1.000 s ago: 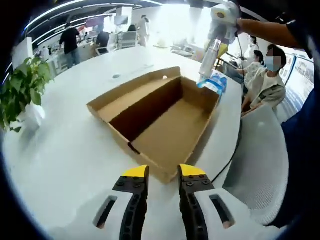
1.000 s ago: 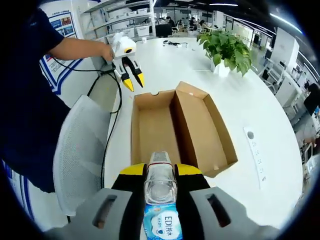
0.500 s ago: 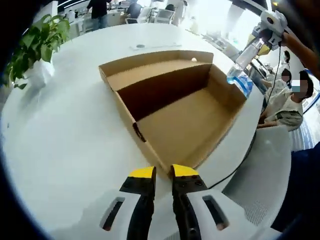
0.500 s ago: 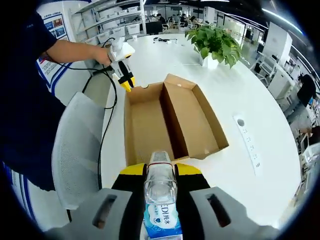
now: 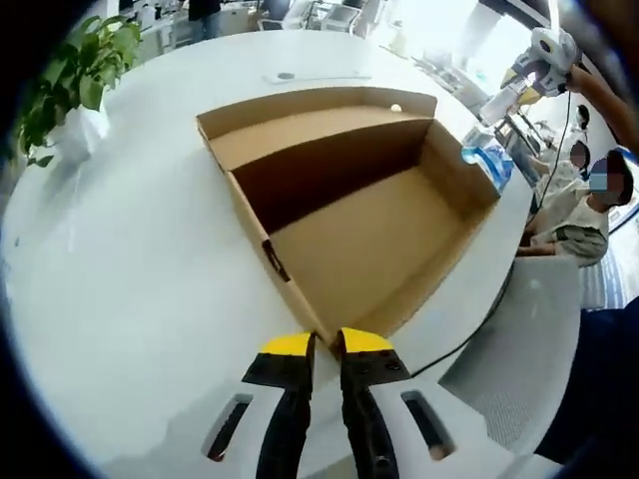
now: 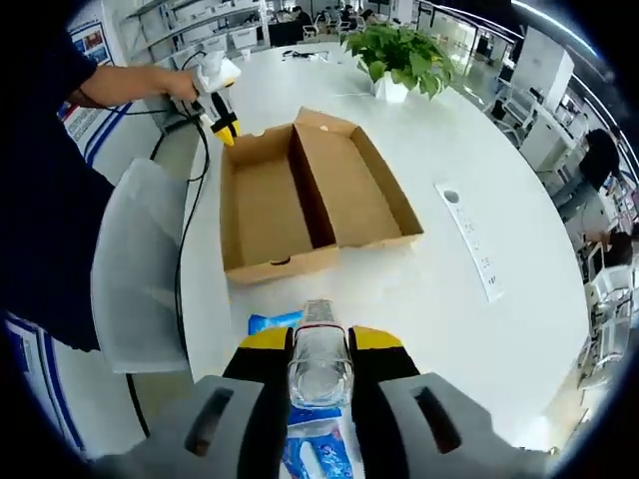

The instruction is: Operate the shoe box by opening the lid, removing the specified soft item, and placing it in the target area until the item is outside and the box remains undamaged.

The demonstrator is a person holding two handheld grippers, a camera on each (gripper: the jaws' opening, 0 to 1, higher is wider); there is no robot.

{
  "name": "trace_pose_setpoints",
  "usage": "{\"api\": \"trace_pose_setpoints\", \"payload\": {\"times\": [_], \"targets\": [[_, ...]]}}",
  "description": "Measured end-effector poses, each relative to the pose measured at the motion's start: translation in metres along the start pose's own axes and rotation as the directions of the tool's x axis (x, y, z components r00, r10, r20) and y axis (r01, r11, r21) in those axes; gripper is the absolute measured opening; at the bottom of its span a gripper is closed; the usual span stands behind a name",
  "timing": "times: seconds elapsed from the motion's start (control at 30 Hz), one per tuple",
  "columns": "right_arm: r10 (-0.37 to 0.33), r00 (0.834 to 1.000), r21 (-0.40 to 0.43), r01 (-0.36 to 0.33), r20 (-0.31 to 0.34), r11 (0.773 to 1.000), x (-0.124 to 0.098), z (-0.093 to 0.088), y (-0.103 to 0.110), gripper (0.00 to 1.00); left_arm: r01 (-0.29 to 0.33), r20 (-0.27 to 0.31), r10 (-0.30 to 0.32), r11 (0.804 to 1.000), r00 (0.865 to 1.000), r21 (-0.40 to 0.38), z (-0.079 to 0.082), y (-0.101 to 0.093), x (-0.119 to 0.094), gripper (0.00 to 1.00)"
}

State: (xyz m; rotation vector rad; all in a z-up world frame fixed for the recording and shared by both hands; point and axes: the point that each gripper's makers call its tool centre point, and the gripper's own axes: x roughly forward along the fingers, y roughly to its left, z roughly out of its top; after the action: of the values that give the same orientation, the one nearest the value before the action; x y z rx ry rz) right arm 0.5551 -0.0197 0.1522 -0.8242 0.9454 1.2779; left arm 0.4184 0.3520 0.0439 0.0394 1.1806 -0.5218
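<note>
The cardboard shoe box (image 5: 369, 230) lies open and empty on the white table (image 5: 120, 289), its lid folded flat to the far side. My left gripper (image 5: 326, 344) has its yellow-tipped jaws almost together on the box's near corner. The right gripper view has that left gripper (image 6: 225, 128) at the box's (image 6: 265, 210) far corner. My right gripper (image 6: 319, 339) is shut on a soft blue-and-white pack (image 6: 312, 454) with a clear top, held outside the box. In the left gripper view the pack (image 5: 486, 165) hangs from my right gripper (image 5: 499, 100) past the box's far right end.
A potted plant (image 5: 70, 70) stands at the table's edge, also the plant (image 6: 399, 50) beyond the box. A white power strip (image 6: 469, 239) lies on the table. A grey chair (image 6: 130, 269) and a black cable (image 6: 190, 230) sit beside the table. People sit nearby (image 5: 599, 190).
My left jaws have closed further onto the box's near corner. My right gripper has drawn back from the box with the pack, so the box now looks smaller and farther.
</note>
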Motion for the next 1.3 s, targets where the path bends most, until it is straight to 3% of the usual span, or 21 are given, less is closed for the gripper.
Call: {"api": "trace_pose_setpoints", "payload": {"times": [0.13,0.7,1.07,1.3], "targets": [[-0.004,0.996,-0.024,0.002,-0.085,1.000,0.005,-0.027,-0.012,0.19,0.001,-0.005,-0.001,1.000,1.000,0.010,0.000,0.000,0.000,0.06],[0.015,0.977,-0.143,-0.046,-0.214,0.989,0.059,-0.047,-0.031,0.19,0.003,-0.017,-0.002,1.000,1.000,0.026,0.000,0.002,0.001,0.06],[0.019,0.967,-0.190,-0.069,-0.255,0.979,0.087,-0.059,-0.030,0.19,0.002,-0.029,-0.001,0.999,1.000,0.032,0.001,0.002,0.001,0.07],[0.025,0.969,-0.177,-0.071,-0.247,0.982,0.096,-0.063,-0.030,0.19,0.004,-0.035,-0.002,0.999,0.999,0.044,0.001,0.001,0.001,0.07]]}}
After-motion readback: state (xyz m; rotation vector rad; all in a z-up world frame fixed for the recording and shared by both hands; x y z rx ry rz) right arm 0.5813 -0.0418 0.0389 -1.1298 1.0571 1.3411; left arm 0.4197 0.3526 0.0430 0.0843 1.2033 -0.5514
